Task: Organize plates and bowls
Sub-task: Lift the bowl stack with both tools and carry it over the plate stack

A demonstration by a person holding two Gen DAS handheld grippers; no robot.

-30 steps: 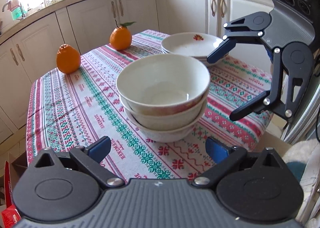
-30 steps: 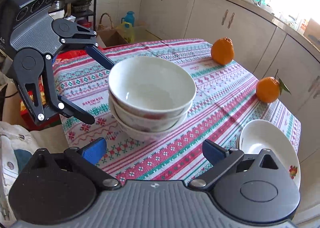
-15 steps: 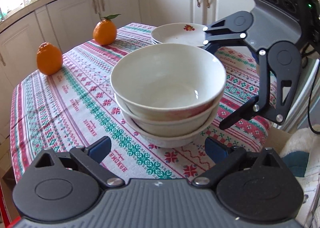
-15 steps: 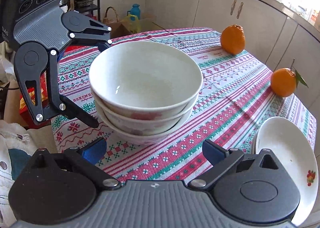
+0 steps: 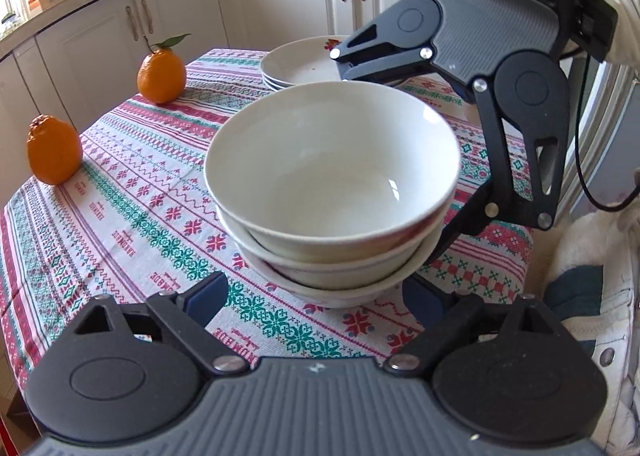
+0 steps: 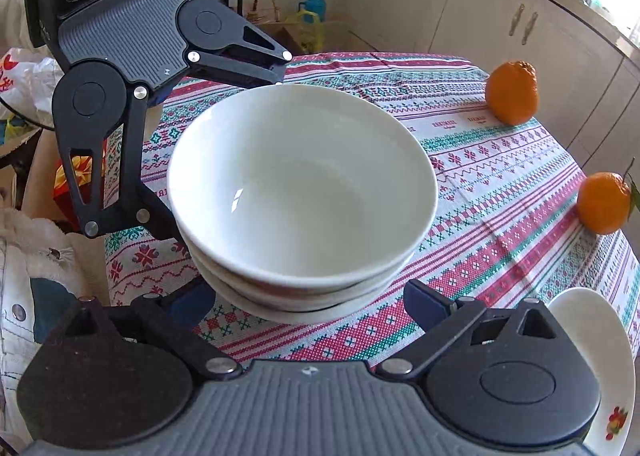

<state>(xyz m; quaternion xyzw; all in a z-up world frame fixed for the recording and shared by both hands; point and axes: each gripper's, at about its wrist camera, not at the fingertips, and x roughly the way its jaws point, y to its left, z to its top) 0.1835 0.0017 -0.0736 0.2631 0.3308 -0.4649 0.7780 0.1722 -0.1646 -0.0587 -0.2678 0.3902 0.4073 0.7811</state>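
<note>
White bowls are flanked by both grippers. The left gripper and right gripper are spread wide, nothing gripped.

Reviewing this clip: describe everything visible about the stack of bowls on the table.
The stack of bowls is three nested white, glossy, ceramic-looking bowls, upright, with a reddish pattern peeking out on the outer walls. The top bowl is empty inside. The stack stands on the patterned tablecloth, near the plates. The left gripper and right gripper are open and flank it from opposite sides; whether any finger touches it cannot be told.
</note>
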